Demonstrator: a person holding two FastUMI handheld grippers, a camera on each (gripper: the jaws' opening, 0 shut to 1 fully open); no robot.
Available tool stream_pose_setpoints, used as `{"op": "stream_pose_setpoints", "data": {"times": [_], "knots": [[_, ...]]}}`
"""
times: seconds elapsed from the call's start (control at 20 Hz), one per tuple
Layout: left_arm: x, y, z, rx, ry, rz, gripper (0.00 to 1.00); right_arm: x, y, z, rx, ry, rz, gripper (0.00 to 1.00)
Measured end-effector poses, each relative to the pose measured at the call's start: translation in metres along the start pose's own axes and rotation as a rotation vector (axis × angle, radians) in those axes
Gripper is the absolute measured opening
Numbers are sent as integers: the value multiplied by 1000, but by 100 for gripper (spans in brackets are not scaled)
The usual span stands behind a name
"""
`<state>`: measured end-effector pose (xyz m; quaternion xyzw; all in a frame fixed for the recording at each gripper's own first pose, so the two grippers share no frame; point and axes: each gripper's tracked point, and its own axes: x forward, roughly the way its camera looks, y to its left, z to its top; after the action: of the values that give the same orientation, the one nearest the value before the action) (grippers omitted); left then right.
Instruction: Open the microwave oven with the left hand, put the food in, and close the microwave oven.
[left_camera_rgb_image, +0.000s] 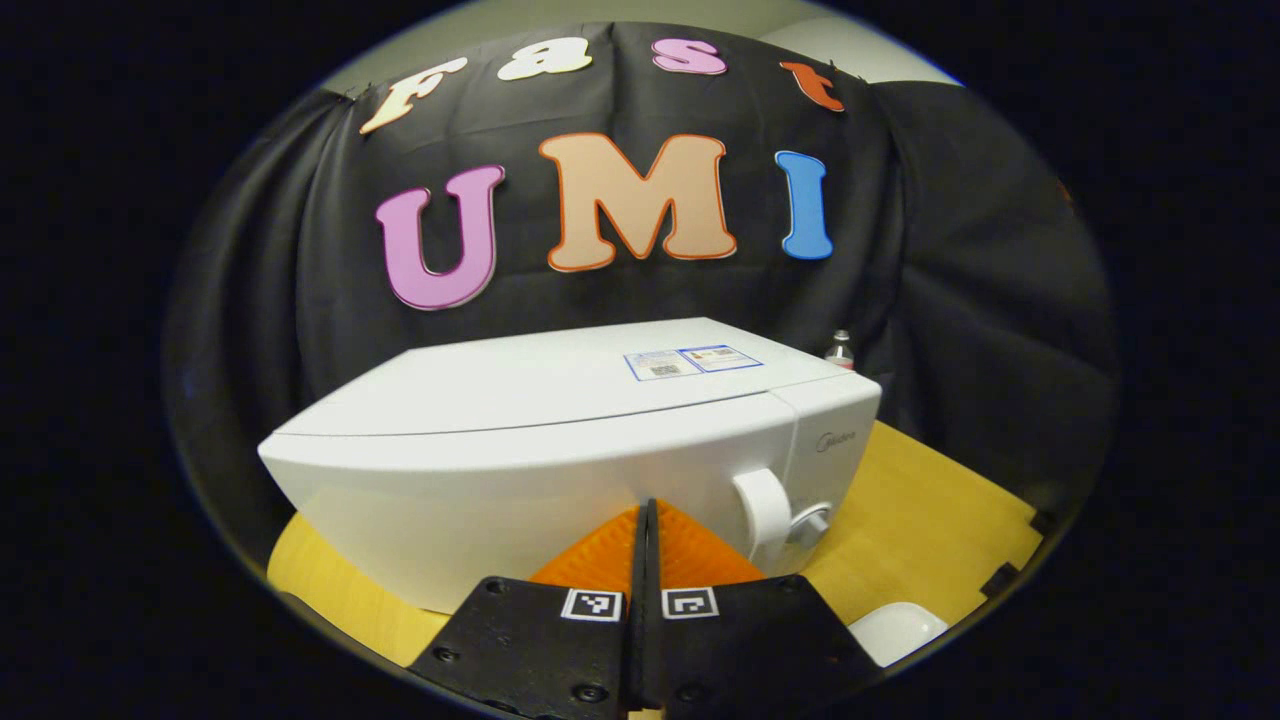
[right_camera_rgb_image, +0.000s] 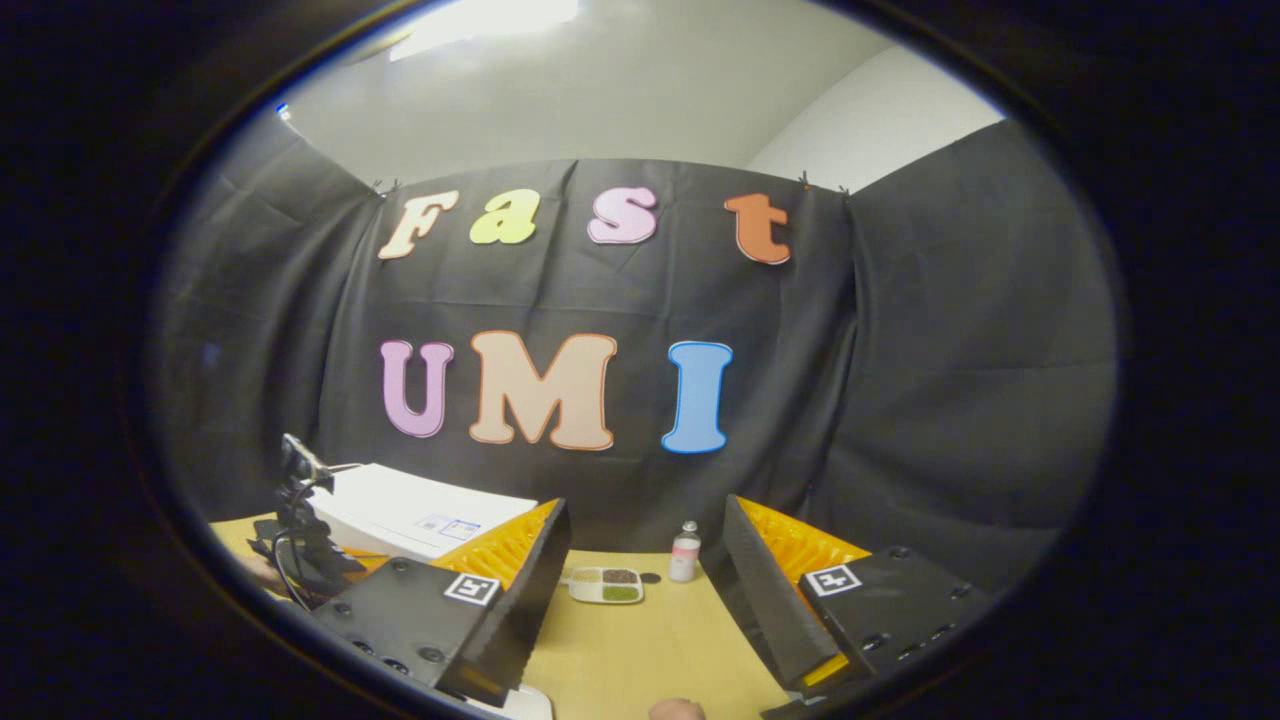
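The white microwave (left_camera_rgb_image: 560, 440) stands on the yellow table with its door closed. Its white handle (left_camera_rgb_image: 762, 505) is at the door's right end, with a silver knob (left_camera_rgb_image: 810, 525) beside it. My left gripper (left_camera_rgb_image: 645, 512) is shut on nothing, its tips just short of the door and left of the handle. In the right gripper view the microwave (right_camera_rgb_image: 420, 510) is far left, with the left gripper (right_camera_rgb_image: 300, 535) in front of it. My right gripper (right_camera_rgb_image: 645, 515) is open and empty above the table. Beyond its fingers lies the food, a small divided tray (right_camera_rgb_image: 605, 585).
A small bottle (right_camera_rgb_image: 685, 552) stands beside the food tray near the cloth wall; it peeks over the microwave's right end (left_camera_rgb_image: 838, 348). A white rounded object (left_camera_rgb_image: 895, 630) lies on the table (left_camera_rgb_image: 930, 520) at the front right. A fingertip (right_camera_rgb_image: 675, 710) shows at the bottom edge.
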<state>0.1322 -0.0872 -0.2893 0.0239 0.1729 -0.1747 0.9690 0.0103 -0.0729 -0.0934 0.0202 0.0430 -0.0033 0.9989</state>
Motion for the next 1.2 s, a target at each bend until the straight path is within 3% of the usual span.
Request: {"op": "stream_pose_setpoints", "data": {"times": [0.2,0.35,0.65,0.75,0.8,0.9,1.2], "knots": [[1,-8,10,111,-26,12,1,1,5,-1,3,5,11,94],[-12,-10,33,73,-63,15,1,-6,4,-2,-22,4,7,95],[-78,9,125,-22,-212,42,2,-9,19,-2,-36,-9,26,94],[-104,16,143,-47,-214,49,42,-7,30,1,-26,-17,45,95],[-116,20,148,-58,-202,54,61,-7,35,2,-20,-22,55,86],[-141,32,160,-89,-226,102,98,-6,46,5,-5,-31,74,86],[-203,46,193,-22,-316,177,96,-9,71,10,43,-39,107,86]]}}
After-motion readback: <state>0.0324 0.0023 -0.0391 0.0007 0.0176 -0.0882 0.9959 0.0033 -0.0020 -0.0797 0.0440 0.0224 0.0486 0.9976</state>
